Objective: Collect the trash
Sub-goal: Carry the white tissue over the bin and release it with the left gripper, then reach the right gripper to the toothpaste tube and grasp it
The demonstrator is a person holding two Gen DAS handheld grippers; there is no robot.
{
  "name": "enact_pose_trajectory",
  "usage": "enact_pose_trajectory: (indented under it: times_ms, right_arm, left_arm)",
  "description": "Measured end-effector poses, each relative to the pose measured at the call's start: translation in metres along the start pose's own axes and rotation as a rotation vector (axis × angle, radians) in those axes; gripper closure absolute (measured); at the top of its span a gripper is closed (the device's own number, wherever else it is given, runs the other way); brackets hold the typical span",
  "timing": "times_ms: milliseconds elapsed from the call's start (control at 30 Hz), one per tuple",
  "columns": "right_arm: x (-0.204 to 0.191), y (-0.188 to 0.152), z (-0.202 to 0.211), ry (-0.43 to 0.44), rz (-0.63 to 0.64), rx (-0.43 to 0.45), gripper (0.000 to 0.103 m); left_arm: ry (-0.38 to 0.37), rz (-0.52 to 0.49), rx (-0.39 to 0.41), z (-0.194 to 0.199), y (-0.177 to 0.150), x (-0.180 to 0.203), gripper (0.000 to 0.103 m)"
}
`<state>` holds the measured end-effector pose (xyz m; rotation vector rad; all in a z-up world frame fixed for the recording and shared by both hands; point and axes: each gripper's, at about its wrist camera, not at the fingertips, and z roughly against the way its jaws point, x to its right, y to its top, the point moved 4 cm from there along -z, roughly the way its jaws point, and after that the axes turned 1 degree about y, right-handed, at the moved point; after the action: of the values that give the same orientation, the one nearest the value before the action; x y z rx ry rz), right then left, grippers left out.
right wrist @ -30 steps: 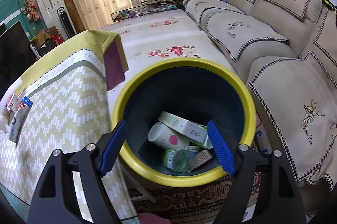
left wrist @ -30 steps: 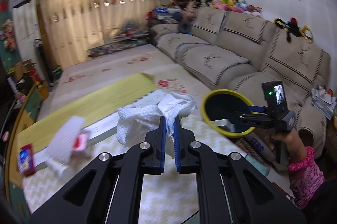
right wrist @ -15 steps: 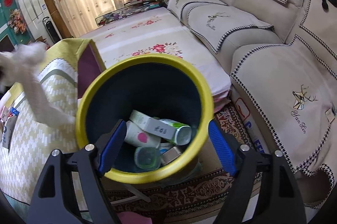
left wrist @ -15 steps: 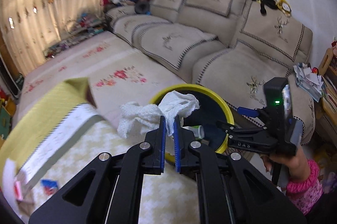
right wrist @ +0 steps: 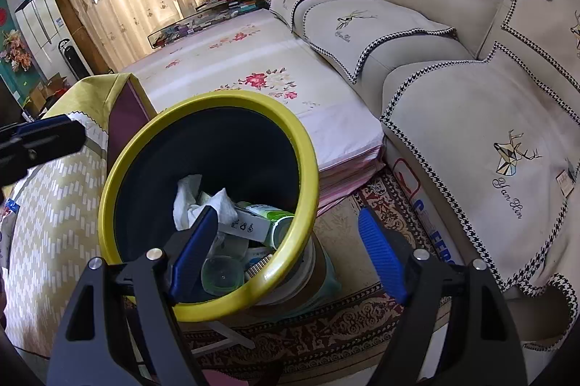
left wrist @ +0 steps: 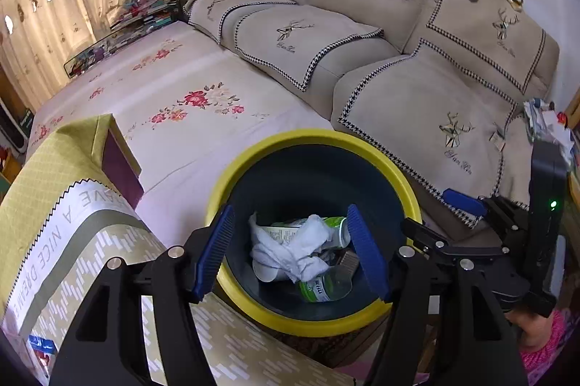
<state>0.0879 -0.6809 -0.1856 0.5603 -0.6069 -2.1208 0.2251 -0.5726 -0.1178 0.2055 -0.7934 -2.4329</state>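
Far left: table [left wrist: 72, 241] under a yellow-green patterned cloth, a small blue-and-red packet [left wrist: 41, 346] lying near its close edge, probably more trash waiting for collection.

Just right of the table edge: yellow-rimmed bin [left wrist: 315, 137], dark inside, close beside the table so that litter travels only a short way. Seen from the right wrist, raised on a pale base above the patterned rug [right wrist: 326, 331].

Directly over the bin mouth: left gripper [left wrist: 290, 251], aimed steeply down, jaws opening, nothing between the 2 blue pads. Placed there for a straight drop.

Inside the bin: white crumpled cloth [left wrist: 293, 251] lying on top, free of both pads, draped across a green-and-white carton [left wrist: 326, 226]. Underneath, a clear plastic bottle [left wrist: 322, 288] with a green label and a pale cup [left wrist: 264, 271]. Well short of full.

Further right: right gripper [right wrist: 286, 248], spread wide and holding nothing, 1 pad inside the rim, the other outside over the rug, straddling the bin wall without touching it as far as can be told. Likely poised to steady the bin. Behind it, a hand [left wrist: 536, 331] in a pink sleeve.

Far right: beige sofa [left wrist: 453, 103] with houndstooth trim.
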Motion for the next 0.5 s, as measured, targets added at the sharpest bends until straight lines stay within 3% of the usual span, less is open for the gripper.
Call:
enact_pose_trajectory:
  times_ms: [300,500]
  right_arm:
    - [-0.019,-0.001,0.006,0.020,0.024,0.004,0.027]
    - [-0.053,-0.008,0.014,0.048,0.069,0.003,0.027]
  left_arm:
    - [0.043,0.031,0.224,0.123,-0.031,-0.022,0.010]
    - [0.098,0.106,0.295,0.197,-0.089,-0.055,0.005]
